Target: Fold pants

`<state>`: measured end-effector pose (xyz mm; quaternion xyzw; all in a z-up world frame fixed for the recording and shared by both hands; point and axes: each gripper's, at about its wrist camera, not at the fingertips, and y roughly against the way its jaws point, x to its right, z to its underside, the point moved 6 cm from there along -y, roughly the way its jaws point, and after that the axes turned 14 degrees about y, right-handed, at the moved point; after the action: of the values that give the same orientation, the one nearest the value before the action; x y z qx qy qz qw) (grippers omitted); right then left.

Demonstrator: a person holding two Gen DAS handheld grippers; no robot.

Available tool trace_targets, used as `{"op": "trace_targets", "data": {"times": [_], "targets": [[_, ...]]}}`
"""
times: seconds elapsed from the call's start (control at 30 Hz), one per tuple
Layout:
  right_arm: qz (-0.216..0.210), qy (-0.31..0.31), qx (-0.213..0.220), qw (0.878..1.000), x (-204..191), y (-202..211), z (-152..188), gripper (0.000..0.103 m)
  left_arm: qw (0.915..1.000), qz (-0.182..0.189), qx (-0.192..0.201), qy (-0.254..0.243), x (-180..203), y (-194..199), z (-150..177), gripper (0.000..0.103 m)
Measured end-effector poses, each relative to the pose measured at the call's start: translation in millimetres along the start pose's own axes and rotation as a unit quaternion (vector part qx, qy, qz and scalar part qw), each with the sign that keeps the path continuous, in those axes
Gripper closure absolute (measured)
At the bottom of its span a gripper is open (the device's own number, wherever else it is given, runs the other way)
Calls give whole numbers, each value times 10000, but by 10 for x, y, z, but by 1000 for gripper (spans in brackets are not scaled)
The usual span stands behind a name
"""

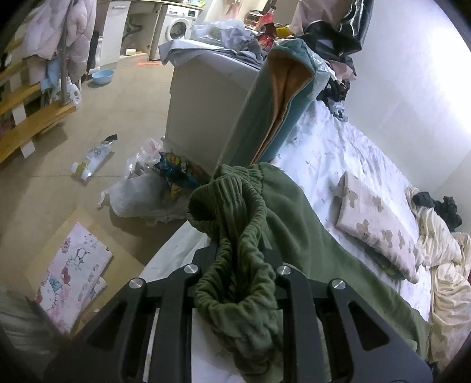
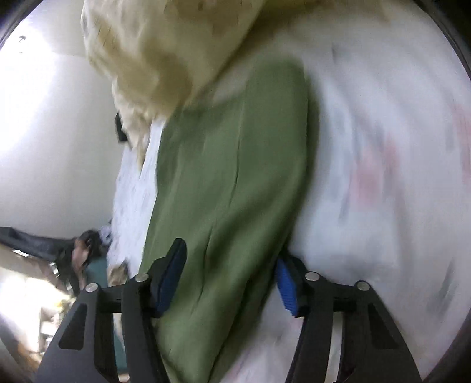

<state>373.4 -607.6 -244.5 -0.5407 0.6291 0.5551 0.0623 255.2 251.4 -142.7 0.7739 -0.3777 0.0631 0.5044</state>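
Nearest, left gripper (image 1: 240,262) clamped on the bunched elastic waistband of the green pants (image 1: 297,224), lifting it above the bed sheet (image 1: 338,153). Right gripper (image 2: 229,282), jaws apart, straddling a flat pant leg without pressing it. Beyond: pillow (image 1: 379,227), cream quilt (image 2: 153,59).

A white front-loading washing machine (image 1: 178,26) stands at twelve o'clock, a round blue plastic basin (image 1: 102,77) at ten, a bear-print pillow (image 1: 379,224) at three.

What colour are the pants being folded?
Olive green fleece pants; the left wrist view shows them best.
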Motion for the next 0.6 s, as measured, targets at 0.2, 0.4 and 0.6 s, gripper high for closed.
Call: {"op": "trace_targets", "data": {"times": [0.2, 0.4, 0.6], "targets": [[579, -7, 398, 9975, 237, 57, -342, 94, 9999, -38, -78, -135, 53, 56, -42, 88], [924, 805, 540, 9910, -154, 441, -454, 103, 9987, 375, -214, -252, 186, 248, -126, 90], [1326, 806, 476, 9867, -283, 970, -280, 103, 9976, 519, -429, -185, 117, 623, -317, 90]]}}
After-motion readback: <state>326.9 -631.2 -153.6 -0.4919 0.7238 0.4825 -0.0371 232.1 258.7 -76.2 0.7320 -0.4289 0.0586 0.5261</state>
